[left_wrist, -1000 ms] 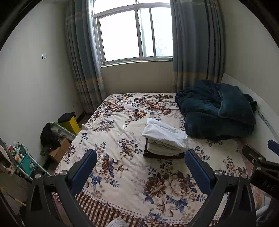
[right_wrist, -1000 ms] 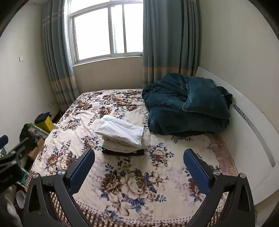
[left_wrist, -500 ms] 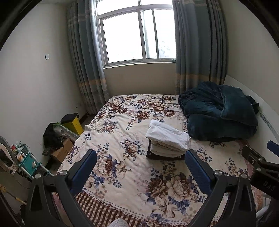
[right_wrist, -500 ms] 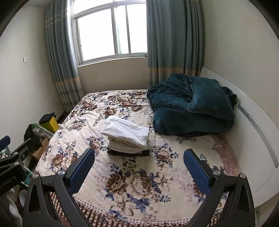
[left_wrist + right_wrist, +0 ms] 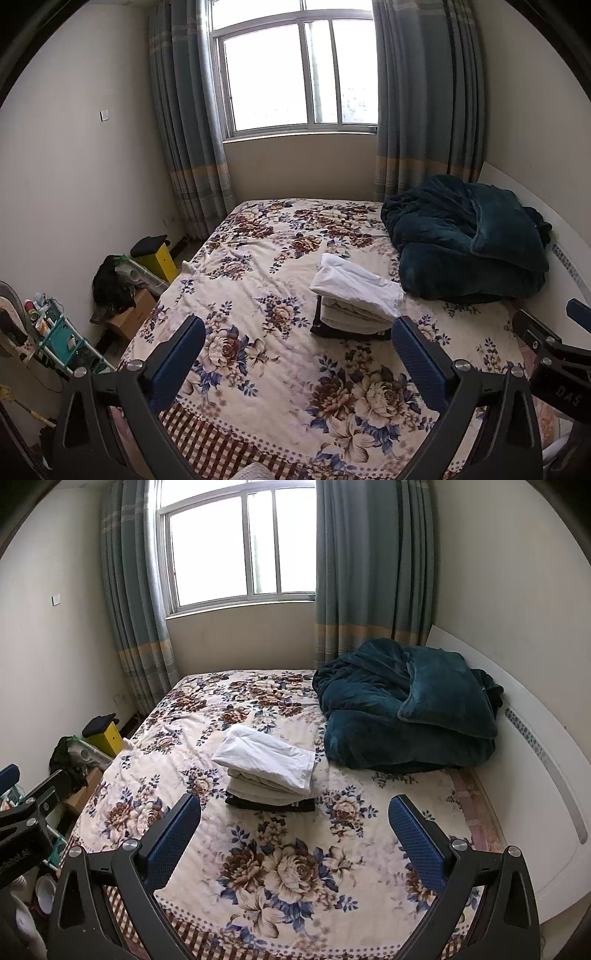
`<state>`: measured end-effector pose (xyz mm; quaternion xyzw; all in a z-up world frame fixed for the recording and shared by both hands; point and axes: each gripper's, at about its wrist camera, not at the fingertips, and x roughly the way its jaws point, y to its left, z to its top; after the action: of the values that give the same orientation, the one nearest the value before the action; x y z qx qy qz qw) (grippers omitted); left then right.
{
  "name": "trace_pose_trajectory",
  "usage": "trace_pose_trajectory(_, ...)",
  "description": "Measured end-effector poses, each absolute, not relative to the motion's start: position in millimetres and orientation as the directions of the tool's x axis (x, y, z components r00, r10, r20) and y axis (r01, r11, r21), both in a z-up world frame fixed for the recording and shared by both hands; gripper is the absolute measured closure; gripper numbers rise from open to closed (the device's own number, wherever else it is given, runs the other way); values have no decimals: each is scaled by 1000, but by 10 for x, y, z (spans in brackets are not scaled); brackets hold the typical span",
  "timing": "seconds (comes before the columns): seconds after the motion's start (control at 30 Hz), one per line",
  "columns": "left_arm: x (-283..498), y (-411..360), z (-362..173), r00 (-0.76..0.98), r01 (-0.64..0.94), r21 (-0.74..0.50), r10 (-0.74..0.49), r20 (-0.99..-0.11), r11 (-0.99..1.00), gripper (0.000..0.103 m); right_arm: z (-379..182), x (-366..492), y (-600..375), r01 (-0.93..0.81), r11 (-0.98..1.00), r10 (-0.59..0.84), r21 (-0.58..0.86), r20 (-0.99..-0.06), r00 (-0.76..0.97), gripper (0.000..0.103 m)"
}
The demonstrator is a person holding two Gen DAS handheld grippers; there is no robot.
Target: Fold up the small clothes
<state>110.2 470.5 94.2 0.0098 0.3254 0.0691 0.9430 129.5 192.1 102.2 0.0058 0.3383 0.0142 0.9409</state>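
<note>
Holding both grippers, left (image 5: 297,354) and right (image 5: 294,830), wide open and empty above the bed (image 5: 184,775), I face the stack (image 5: 267,766) at 12 o'clock; a careless grab could topple its overhanging top layer.

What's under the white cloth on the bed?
Under the white cloth lie folded cream pieces, then a black garment on the flowered bedspread. How many pieces, I can't tell; the cloth covers them.
</note>
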Motion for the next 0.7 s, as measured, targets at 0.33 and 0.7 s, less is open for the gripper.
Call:
trace_pose_trajectory(0.33, 1115, 4676, 931, 774, -121, 60, 132, -619, 991, 0, 1038, 1341, 1913, -35, 999, 33, 8, -635, 772, 0)
trace_pose_trajectory(0.7, 1120, 4685, 910, 774, -118, 55, 126, -620, 992, 0, 1045, 1350, 1907, -37, 999, 33, 7, -632, 774, 0)
